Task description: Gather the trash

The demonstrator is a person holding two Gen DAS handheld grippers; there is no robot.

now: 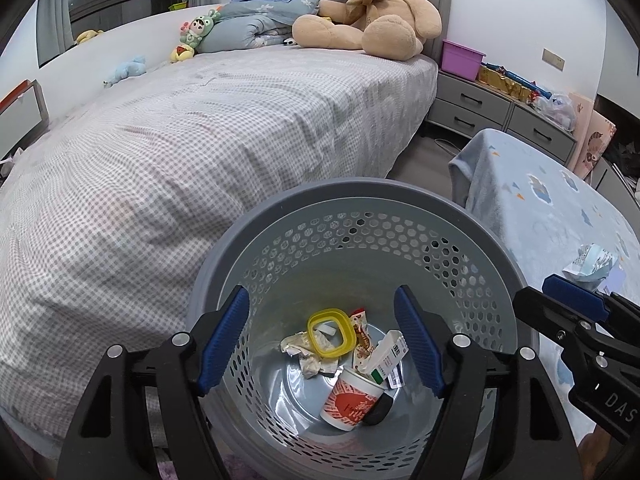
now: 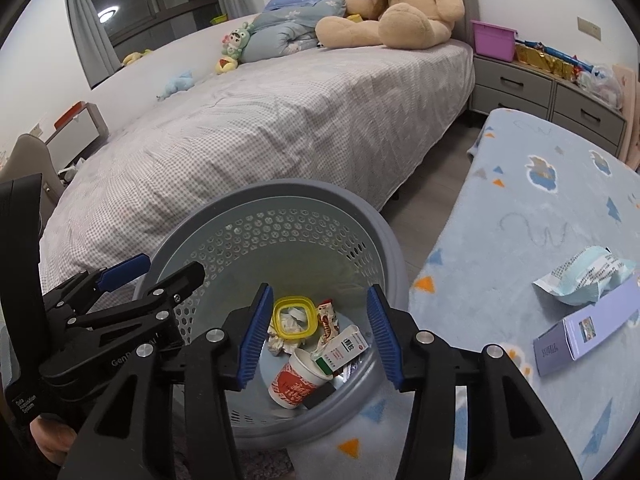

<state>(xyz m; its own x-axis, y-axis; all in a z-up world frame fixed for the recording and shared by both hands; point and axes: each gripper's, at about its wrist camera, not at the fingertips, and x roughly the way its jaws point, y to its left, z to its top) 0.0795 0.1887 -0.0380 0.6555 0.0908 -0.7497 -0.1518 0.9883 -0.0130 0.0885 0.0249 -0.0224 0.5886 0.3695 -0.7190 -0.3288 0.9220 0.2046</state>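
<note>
Bedroom: we see the bin (image 2: pixel 384 232) between bed (image 2: pixel 280 120) and blanketed table (image 2: pixel 520 220).
Crumpled wrapper (image 2: pixel 584 280): light, soft; we pinch its bunched middle.
Left tool (image 1: pixel 322 344): wide, empty.
Right tool (image 2: pixel 318 334): parted, empty.

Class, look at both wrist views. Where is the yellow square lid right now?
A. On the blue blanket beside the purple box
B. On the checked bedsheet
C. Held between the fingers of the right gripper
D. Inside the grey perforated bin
D. The yellow square lid lies at the bottom of the grey perforated bin, among crumpled wrappers and next to a paper cup; no gripper holds it.
</note>
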